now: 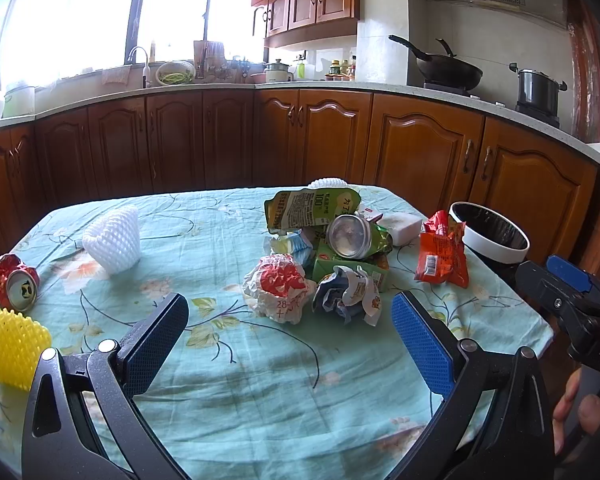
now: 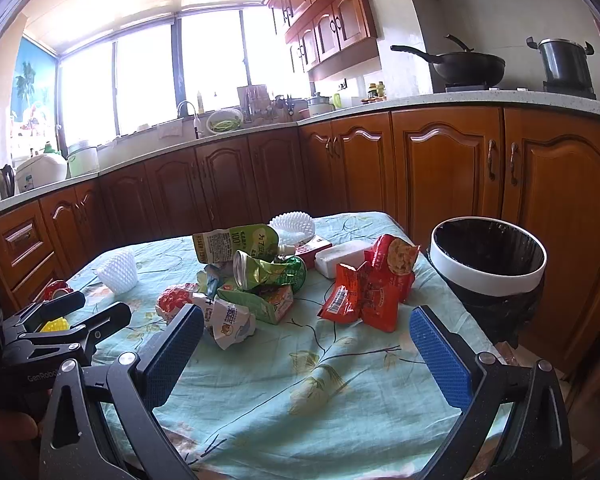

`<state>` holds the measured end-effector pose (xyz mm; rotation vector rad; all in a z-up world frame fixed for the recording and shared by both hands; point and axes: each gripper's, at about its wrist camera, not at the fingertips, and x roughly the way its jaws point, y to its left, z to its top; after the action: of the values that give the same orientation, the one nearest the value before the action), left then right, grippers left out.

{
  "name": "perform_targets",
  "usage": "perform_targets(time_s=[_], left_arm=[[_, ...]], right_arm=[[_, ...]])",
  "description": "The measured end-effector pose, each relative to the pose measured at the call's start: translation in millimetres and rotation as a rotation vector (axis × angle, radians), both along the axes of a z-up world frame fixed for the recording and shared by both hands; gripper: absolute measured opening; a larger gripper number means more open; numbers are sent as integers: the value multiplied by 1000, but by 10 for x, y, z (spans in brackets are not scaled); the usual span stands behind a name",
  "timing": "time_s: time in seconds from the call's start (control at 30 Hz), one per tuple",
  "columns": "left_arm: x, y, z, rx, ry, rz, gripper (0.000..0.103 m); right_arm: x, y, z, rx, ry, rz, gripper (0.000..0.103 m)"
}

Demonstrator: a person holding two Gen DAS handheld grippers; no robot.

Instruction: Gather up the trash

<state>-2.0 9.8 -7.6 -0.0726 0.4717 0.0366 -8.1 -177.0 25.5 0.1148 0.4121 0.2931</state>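
While both grippers' jaws gape empty, trash [image 1: 332, 256] litters the floral tablecloth [image 1: 260, 380] before wooden kitchen cabinets [image 1: 420, 148].

Right gripper [image 2: 306, 344] open above tablecloth [image 2: 300, 380] (empty); trash pile [image 2: 256, 276] ahead.

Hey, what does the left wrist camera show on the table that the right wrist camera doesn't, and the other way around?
Only the left wrist view shows the crushed red can whole, open end toward the camera, and most of the yellow foam net; in the right wrist view the left gripper hides most of both. Only the right wrist view shows the whole trash bin, black liner included, and the cookie picture on the red snack bag. Both show the central trash pile, the white foam net, the floral tablecloth, and both grippers open, including the right gripper.
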Motion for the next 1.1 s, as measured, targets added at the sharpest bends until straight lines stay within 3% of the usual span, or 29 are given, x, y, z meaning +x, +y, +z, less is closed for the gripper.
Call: perform_targets(time_s=[1.1], left_arm=[[71,-6,-45,-7,22,-6,103]], right_arm=[[89,-42,-77,22,39,4,103]])
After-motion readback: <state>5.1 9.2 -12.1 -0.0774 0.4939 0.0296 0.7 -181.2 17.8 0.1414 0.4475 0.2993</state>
